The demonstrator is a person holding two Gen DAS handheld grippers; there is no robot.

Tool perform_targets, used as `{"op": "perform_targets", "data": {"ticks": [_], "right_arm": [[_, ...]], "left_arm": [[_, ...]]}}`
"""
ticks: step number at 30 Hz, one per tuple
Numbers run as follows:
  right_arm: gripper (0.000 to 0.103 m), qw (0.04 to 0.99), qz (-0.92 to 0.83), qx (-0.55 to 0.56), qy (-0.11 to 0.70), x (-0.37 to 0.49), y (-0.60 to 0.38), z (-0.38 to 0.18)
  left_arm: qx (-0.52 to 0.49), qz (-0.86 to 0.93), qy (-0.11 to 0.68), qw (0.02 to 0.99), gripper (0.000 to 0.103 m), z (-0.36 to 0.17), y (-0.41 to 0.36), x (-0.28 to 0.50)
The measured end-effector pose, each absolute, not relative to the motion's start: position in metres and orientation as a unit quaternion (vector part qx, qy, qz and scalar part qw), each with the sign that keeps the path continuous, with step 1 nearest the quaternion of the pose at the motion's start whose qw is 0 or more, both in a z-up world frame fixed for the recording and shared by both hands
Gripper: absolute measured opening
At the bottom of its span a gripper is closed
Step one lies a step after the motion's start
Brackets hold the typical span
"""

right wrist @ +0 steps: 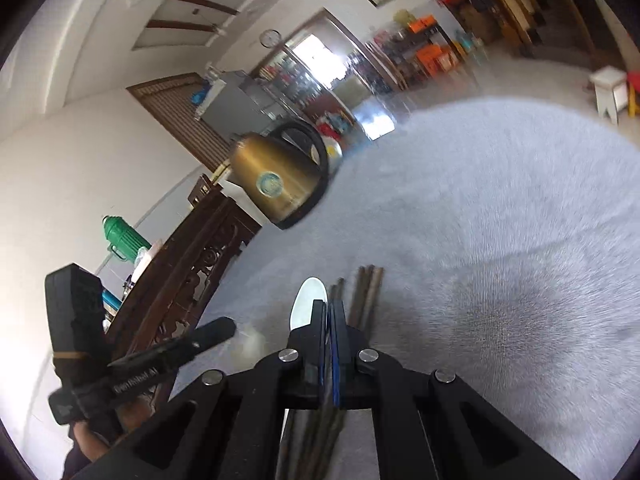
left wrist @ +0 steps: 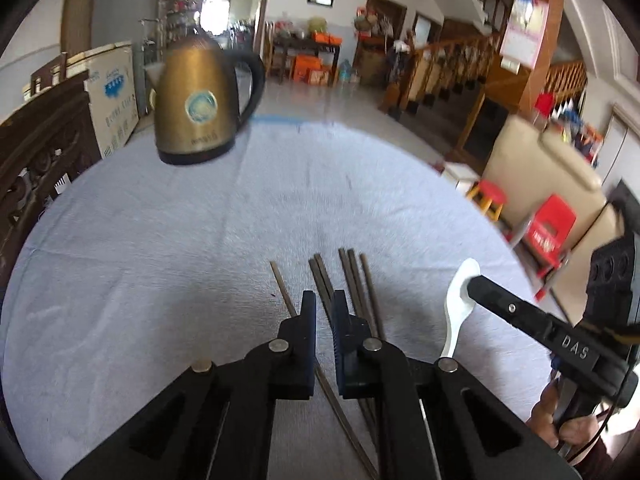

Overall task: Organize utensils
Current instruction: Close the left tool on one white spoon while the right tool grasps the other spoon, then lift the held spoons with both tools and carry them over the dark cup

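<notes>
Most of the table [left wrist: 160, 240] lies bare toward its far edge, where only the kettle [left wrist: 200, 100] stands, while chopsticks [left wrist: 352, 280] and a spoon [left wrist: 460, 300] crowd the near edge.

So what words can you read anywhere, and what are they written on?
"DAS": white letters on the right gripper, seen from the left wrist camera.
"GenRobot.AI", a bit blurred, so a likely reading: on the left gripper, seen from the right wrist camera.
Kettle: round sticker and a brand word low on its body, both too blurred to read.
Cardboard box: blue logo and print, too small to read.
Wall calendar: too blurred.
</notes>
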State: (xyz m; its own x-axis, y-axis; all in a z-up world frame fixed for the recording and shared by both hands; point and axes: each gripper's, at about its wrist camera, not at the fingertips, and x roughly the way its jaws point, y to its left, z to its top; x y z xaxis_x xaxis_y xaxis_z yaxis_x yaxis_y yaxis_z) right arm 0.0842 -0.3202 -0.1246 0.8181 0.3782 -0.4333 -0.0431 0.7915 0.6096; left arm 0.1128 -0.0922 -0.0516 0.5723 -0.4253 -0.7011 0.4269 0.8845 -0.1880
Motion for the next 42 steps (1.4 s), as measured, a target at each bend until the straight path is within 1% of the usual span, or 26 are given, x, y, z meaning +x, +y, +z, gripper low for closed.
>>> {"op": "perform_targets", "data": {"ticks": [5, 8, 9, 10, 11, 12, 13, 14, 22, 23, 24, 26, 28, 33, 37, 40, 42], "right_arm": [[0.003, 0.929, 0.109, 0.262, 0.238, 0.042, -0.301, -0.085], [0.003, 0.938, 0.104, 0.246, 0.224, 0.02, -0.29, -0.067], [0.003, 0.939, 0.104, 0.243, 0.221, 0.016, -0.287, -0.063], [0.003, 0.94, 0.104, 0.24, 0.221, 0.013, -0.285, -0.061], [0.003, 0.941, 0.103, 0.238, 0.219, 0.009, -0.284, -0.059], [0.003, 0.941, 0.103, 0.237, 0.22, 0.006, -0.284, -0.059], [0.003, 0.94, 0.102, 0.238, 0.222, 0.004, -0.284, -0.059], [0.003, 0.939, 0.1, 0.24, 0.227, 0.003, -0.284, -0.061], [0.003, 0.933, 0.077, 0.25, 0.248, 0.003, -0.306, -0.074], [0.003, 0.932, 0.075, 0.251, 0.249, 0.003, -0.308, -0.076], [0.003, 0.932, 0.074, 0.253, 0.25, 0.002, -0.309, -0.078], [0.003, 0.931, 0.073, 0.255, 0.253, 0.004, -0.313, -0.08], [0.003, 0.93, 0.074, 0.255, 0.255, 0.003, -0.311, -0.081], [0.003, 0.935, 0.08, 0.241, 0.249, 0.001, -0.301, -0.076], [0.003, 0.946, 0.077, 0.225, 0.221, -0.014, -0.291, -0.059], [0.003, 0.954, 0.074, 0.214, 0.196, -0.027, -0.284, -0.043], [0.003, 0.961, 0.067, 0.201, 0.176, -0.039, -0.278, -0.032]], "left_arm": [[-0.005, -0.239, 0.372, 0.897, 0.006, -0.036, -0.069, 0.085], [0.012, -0.242, 0.383, 0.891, 0.006, -0.041, -0.064, 0.085], [0.025, -0.239, 0.391, 0.888, 0.008, -0.046, -0.066, 0.089], [0.042, -0.231, 0.405, 0.884, 0.02, -0.054, -0.068, 0.092], [0.054, -0.229, 0.416, 0.878, 0.037, -0.062, -0.071, 0.093], [0.065, -0.232, 0.422, 0.874, 0.043, -0.07, -0.074, 0.094], [0.076, -0.234, 0.425, 0.871, 0.052, -0.075, -0.078, 0.094], [0.097, -0.235, 0.431, 0.866, 0.055, -0.084, -0.085, 0.097], [0.151, -0.242, 0.478, 0.831, 0.054, -0.133, -0.129, 0.123], [0.148, -0.244, 0.483, 0.828, 0.042, -0.139, -0.129, 0.127], [0.138, -0.246, 0.489, 0.825, 0.034, -0.143, -0.128, 0.13], [0.124, -0.249, 0.486, 0.828, 0.014, -0.141, -0.125, 0.131], [0.115, -0.248, 0.485, 0.831, 0.01, -0.138, -0.122, 0.132], [0.086, -0.245, 0.463, 0.847, 0.01, -0.119, -0.103, 0.12], [0.049, -0.251, 0.442, 0.86, 0.01, -0.096, -0.082, 0.104], [0.013, -0.261, 0.407, 0.875, 0.01, -0.065, -0.066, 0.082], [-0.016, -0.273, 0.37, 0.888, 0.01, -0.039, -0.055, 0.061]]}}
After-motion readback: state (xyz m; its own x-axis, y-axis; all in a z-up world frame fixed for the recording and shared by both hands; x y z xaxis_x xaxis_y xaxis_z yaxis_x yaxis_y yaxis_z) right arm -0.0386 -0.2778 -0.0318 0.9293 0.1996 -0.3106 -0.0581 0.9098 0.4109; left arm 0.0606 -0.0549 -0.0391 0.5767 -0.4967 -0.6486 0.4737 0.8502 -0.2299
